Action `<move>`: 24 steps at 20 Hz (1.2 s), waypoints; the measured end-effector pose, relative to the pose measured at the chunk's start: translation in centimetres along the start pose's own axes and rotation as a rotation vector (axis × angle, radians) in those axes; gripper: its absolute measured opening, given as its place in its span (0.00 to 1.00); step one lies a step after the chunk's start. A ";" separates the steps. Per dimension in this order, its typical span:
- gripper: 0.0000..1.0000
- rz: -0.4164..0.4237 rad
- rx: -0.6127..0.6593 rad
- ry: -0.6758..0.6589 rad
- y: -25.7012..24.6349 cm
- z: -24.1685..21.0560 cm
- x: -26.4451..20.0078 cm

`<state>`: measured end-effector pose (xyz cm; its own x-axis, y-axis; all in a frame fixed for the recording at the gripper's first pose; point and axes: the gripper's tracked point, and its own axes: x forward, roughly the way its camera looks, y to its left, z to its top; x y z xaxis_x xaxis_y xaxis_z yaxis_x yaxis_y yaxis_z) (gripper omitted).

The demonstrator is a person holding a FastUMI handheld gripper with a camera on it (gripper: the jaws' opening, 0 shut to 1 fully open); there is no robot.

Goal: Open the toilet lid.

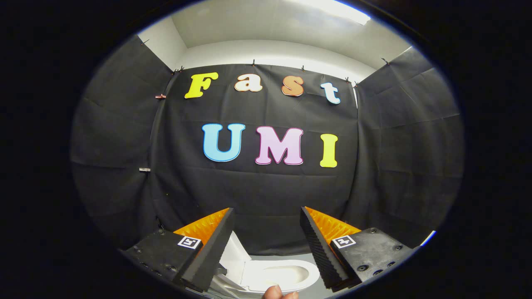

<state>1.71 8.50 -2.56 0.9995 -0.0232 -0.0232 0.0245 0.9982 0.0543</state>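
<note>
The jaws stood wide apart with nothing between them, the gripper (266, 216) held high above the toilet (274, 276), whose white bowl lay low between and below the fingers against the black cloth wall. The toilet lid (235, 257) appeared already upright beside the left finger, so the opening seemed done or nearly so, and any next move would call for drawing clear. The lid's lower edge, hinge and a fingertip (279, 292) nearest the bowl were cut off.
</note>
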 end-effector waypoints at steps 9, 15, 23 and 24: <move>0.99 0.008 -0.007 -0.005 0.1 0.3 -0.1; 0.99 0.016 -0.013 0.011 0.4 -0.4 0.2; 0.99 0.015 -0.002 0.015 0.5 -0.5 0.1; 0.99 0.015 -0.001 0.015 0.5 -0.5 0.1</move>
<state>1.81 9.00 -3.04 0.9993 -0.0075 -0.0372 0.0095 0.9985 0.0540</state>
